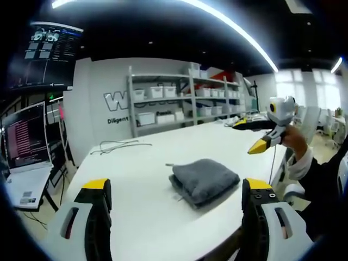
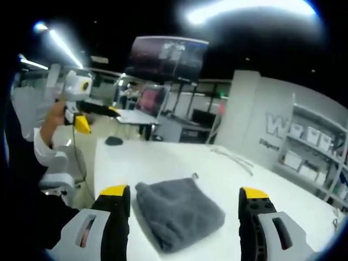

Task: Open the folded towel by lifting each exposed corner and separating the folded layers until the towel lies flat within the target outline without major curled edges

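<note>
Folded grey towel (image 1: 204, 180) on the white table (image 1: 163, 157), near its edge — soft, limp, light; best pinched at an exposed top-layer corner. Left gripper (image 1: 176, 191) and right gripper (image 2: 184, 197) both gape wide, holding nothing.

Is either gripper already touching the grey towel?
No. The folded towel lies untouched on the white table, with the left gripper open and held short of it.
</note>
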{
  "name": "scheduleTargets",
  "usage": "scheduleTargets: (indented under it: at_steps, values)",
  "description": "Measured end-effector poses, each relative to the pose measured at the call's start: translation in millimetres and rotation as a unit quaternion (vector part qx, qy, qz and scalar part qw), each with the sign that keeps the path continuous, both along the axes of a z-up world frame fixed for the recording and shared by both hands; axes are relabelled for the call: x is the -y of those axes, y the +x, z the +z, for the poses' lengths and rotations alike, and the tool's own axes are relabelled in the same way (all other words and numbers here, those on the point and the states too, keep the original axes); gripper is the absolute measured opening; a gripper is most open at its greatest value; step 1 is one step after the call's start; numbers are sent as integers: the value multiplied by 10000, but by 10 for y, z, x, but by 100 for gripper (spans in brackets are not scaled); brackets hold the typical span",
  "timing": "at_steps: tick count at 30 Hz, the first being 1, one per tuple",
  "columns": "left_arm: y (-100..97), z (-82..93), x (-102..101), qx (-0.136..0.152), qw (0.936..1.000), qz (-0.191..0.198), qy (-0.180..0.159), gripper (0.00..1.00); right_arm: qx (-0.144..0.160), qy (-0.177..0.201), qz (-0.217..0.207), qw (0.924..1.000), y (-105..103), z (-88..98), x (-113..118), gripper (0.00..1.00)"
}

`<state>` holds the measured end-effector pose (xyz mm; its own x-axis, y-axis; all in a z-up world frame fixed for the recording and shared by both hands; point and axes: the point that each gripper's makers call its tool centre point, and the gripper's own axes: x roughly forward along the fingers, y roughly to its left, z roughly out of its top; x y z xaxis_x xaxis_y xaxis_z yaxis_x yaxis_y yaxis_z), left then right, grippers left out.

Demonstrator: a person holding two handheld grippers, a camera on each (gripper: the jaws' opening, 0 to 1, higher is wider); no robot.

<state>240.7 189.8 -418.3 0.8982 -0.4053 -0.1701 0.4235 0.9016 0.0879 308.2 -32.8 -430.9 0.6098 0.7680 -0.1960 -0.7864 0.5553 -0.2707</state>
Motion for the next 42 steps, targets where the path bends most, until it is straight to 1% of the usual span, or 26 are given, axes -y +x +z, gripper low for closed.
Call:
scheduleTargets:
  at_steps: [7,11,16,20,27,34,42]
  values:
    - [2,0,6,7,10000,-2,-17,98,33,-11,21,10000,-8,-3,-27,81]
    - [8,38,-6,115,9999,34,-21,95,71,-19,21,10000,-7,-11,-46,79]
    - [3,35,-14,107,9999,45,-29,95,33,-36,56,10000,-11,-44,-87,79]
    - [8,23,-8,69,10000,16,-35,95,-6,30,162,9999,-55,-55,-155,78]
    - [14,5,8,38,10000,-12,-38,96,45,-61,238,9997,-84,-111,-250,77]
    - [26,8,-7,36,10000,-4,-53,97,104,-91,275,9995,-100,-124,-292,76]
    - [32,-10,25,31,10000,-83,-43,98,107,-150,297,9994,-82,-165,-334,75]
